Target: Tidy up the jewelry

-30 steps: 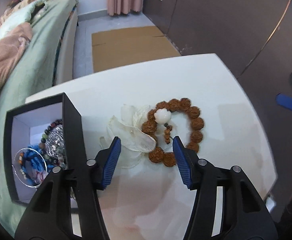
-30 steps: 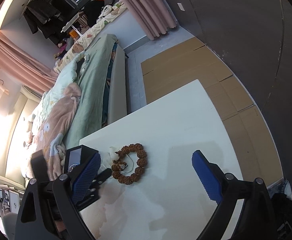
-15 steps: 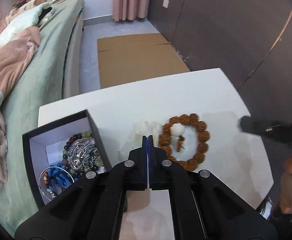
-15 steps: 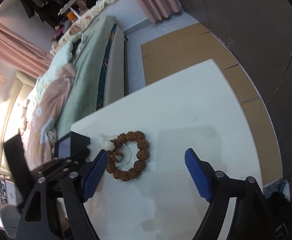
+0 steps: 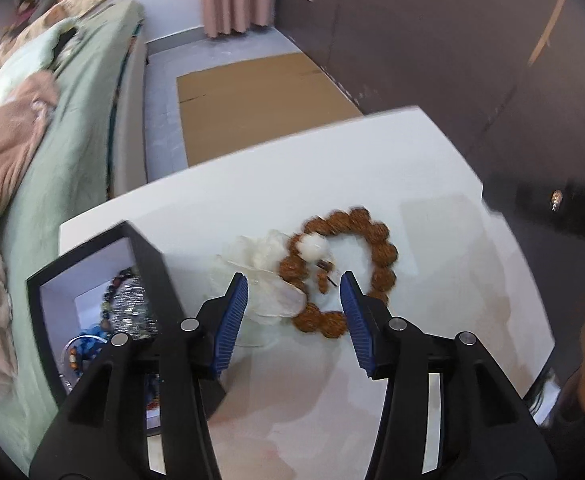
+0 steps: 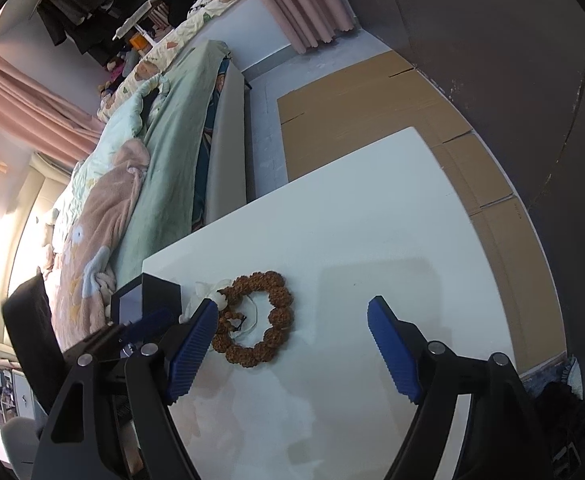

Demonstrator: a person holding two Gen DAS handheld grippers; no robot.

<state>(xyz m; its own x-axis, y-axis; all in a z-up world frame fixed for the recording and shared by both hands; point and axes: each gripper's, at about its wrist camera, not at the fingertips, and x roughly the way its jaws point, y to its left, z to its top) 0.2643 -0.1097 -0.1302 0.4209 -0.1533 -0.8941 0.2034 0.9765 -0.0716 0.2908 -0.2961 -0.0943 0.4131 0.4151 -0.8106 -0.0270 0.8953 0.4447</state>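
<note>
Moved: left gripper (image 5: pixel 294 312) fingers, clenched half a second ago, are opening, nothing between them.
Box (image 5: pixel 154 276): left on counter (image 5: pixel 432 184), beads inside.
Bracelet (image 5: pixel 384 256): beside white flower (image 5: pixel 270 280).
Right gripper (image 6: pixel 292 344): fingers released, empty.

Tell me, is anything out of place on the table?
Yes. The bracelet and a white flower piece lie loose on the table, touching each other, outside the box that already holds other jewelry. Nothing looks spilled or broken.
</note>
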